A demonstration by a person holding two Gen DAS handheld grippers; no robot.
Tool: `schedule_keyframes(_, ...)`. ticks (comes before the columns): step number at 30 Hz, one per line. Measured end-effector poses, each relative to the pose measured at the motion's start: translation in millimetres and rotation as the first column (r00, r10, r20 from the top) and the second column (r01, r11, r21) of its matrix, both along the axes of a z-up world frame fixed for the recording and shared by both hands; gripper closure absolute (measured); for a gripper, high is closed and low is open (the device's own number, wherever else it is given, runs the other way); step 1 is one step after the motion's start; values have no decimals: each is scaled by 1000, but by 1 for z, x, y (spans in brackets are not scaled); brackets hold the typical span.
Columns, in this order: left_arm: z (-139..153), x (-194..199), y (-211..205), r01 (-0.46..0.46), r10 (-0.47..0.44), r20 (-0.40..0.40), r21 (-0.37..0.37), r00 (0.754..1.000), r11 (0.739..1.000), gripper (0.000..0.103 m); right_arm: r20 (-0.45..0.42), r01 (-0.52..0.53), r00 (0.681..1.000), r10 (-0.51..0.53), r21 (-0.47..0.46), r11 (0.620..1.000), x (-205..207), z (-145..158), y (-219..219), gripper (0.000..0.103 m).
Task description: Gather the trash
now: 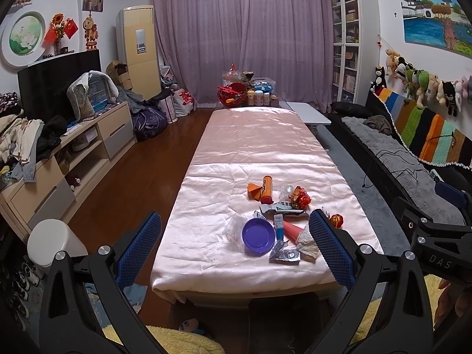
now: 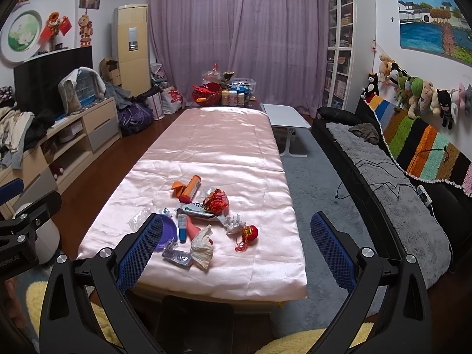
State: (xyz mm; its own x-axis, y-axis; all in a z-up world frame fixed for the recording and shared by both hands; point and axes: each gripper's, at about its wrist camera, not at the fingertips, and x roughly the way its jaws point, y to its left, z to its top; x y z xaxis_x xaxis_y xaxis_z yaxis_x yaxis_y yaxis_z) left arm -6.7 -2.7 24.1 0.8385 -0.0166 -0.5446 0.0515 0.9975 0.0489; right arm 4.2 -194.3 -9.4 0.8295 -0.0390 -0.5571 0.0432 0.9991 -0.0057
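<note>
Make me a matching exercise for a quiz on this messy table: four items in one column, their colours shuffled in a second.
Things:
1. dish
2. tube
3. tissue
4. cloth covering the table

Colours:
A. white
B. pale pink
C. purple
D. orange

Pairs: 1-C, 2-D, 3-A, 4-B
</note>
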Motion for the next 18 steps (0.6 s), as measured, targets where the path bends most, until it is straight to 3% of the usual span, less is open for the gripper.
schedule_keyframes(13,1,5,3,-6,6,-2,10,1000,1000,8,2,-6,1000,6,2,1000,1,-1,-2,3)
schedule_keyframes(14,1,5,4,-5,5,-2,11,1000,1000,8,53,14,999,-14,-4,1000,1,0,-7,3)
schedule_keyframes(15,1,5,4,-5,5,0,11,1000,1000,8,5,-8,1000,8,2,1000,1,-1,-2,3)
schedule_keyframes(18,1,5,3,-4,4,6,12,1000,1000,8,4,-7,1000,7,3,1000,1,-1,-2,3)
